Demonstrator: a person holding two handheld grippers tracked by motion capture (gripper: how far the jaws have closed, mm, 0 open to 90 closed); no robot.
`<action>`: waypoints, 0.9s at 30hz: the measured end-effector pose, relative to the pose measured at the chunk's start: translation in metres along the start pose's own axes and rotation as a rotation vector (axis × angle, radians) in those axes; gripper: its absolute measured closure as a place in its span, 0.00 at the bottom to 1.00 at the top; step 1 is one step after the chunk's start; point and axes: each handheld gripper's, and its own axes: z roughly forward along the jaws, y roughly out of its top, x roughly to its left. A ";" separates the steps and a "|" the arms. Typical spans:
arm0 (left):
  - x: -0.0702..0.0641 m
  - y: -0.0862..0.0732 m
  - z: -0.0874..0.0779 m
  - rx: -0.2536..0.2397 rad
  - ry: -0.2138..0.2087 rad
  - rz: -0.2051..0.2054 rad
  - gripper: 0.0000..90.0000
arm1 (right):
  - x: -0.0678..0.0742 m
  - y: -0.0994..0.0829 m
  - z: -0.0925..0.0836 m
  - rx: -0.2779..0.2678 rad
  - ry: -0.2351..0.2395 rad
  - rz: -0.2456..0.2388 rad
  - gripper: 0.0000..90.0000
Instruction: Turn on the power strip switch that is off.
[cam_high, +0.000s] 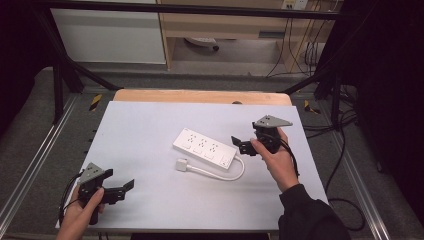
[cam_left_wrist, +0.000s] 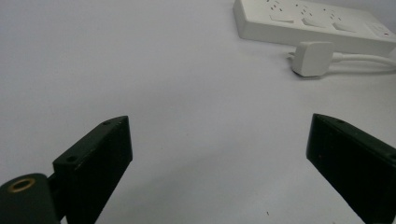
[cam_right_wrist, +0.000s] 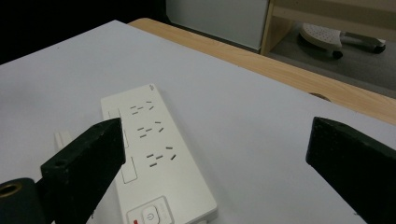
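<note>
Left tool (cam_high: 122, 189) sits low at the near-left table (cam_high: 140, 210) corner, jaws spread wide, nothing between them. It looks parked, aimed toward the plug (cam_left_wrist: 312, 58) well ahead of it. Power strip (cam_high: 205, 148) lies flat mid-table, sockets up, its cable (cam_high: 235, 172) looped round to the plug beside its near edge. Right tool (cam_high: 240, 144) hovers just off the strip's switch end, jaws released and empty, likely lined up to grip or steady that end.

Smooth white plastic on the power strip (cam_high: 205, 147) and its plug (cam_high: 181, 164), faintly glossy; matt white sheet over the table (cam_high: 140, 130), bare pale wood at the far edge; matt black jaws on both grippers, finely textured
</note>
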 end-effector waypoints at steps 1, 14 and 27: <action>0.000 0.000 0.000 -0.002 -0.002 0.001 0.08 | 0.000 0.000 0.000 0.000 0.000 0.000 0.06; 0.002 -0.001 -0.001 -0.002 0.001 -0.009 0.08 | 0.001 0.014 0.010 0.001 0.000 0.007 0.04; 0.002 -0.001 0.000 0.006 -0.001 -0.006 0.08 | 0.007 0.034 0.017 -0.019 0.010 -0.007 0.04</action>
